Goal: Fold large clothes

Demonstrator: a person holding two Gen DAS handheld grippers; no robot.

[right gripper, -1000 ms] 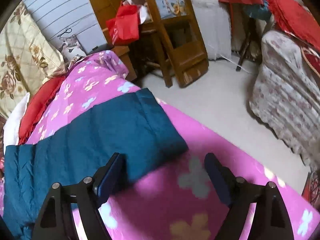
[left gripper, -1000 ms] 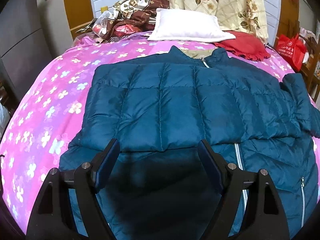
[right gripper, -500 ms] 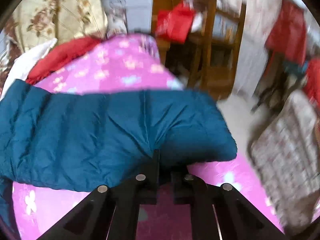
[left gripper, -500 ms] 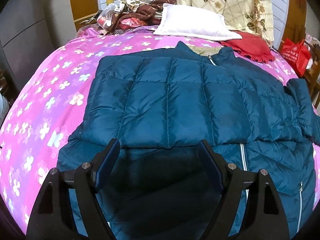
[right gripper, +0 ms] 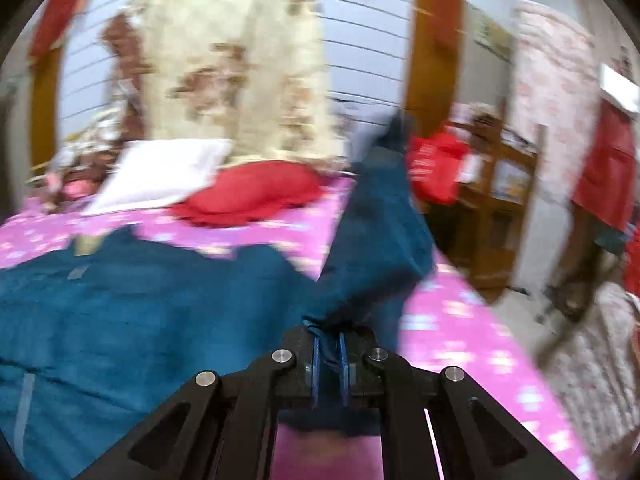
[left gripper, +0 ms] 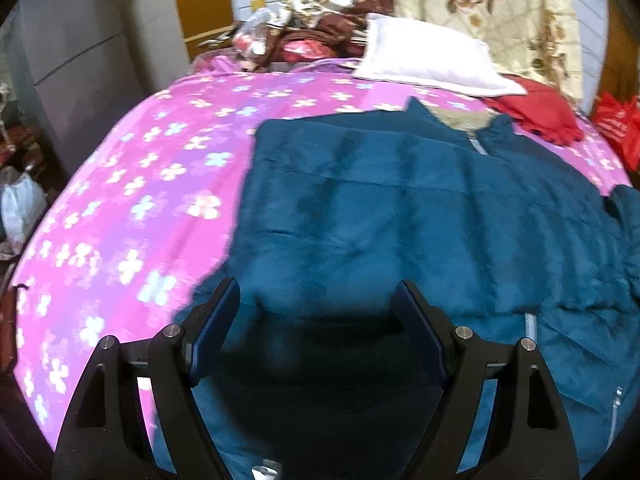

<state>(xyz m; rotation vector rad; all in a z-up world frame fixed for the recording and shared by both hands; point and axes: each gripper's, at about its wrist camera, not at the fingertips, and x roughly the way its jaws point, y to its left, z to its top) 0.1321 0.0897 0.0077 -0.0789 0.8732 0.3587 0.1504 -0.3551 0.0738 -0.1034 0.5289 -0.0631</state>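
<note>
A dark teal padded jacket [left gripper: 400,232] lies spread on a bed with a pink flowered cover [left gripper: 140,184], one side folded over its front. My left gripper [left gripper: 318,316] is open and empty, just above the jacket's lower part. My right gripper [right gripper: 330,344] is shut on the jacket's sleeve [right gripper: 376,240] and holds it lifted off the bed, standing up above the bed's right side. The jacket body [right gripper: 120,312] lies to the left of it.
A white pillow [left gripper: 432,60], a red cushion [left gripper: 540,116] and a floral quilt [left gripper: 500,12] are at the bed head. A wooden shelf [right gripper: 492,216] with a red bag [right gripper: 436,168] stands right of the bed. Grey cabinets [left gripper: 80,60] stand left.
My right gripper closed on the sleeve end and lifted it up and over toward the jacket body. My left gripper drifted slightly, still open.
</note>
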